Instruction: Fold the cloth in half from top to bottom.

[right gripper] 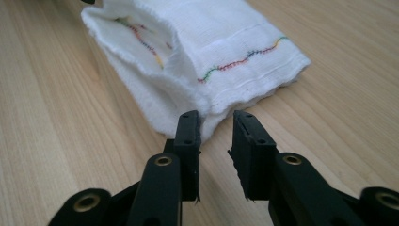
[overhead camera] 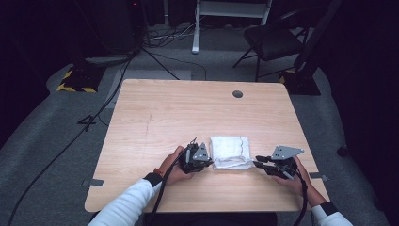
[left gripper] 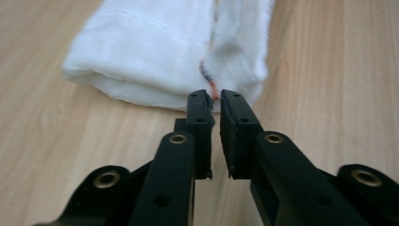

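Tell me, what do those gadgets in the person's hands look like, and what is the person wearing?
Each hand holds a black tool: the left gripper and right gripper each carry a grey three-cornered plate on top and trail a black cable. Up close, the fingers are flat black bars with small holes, on arms with brass-coloured rivets. The sleeves are white with dark cuffs.

A white folded cloth [overhead camera: 230, 152] with wavy multicoloured stitching lies flat on the worktop [overhead camera: 188, 113], near its front edge.
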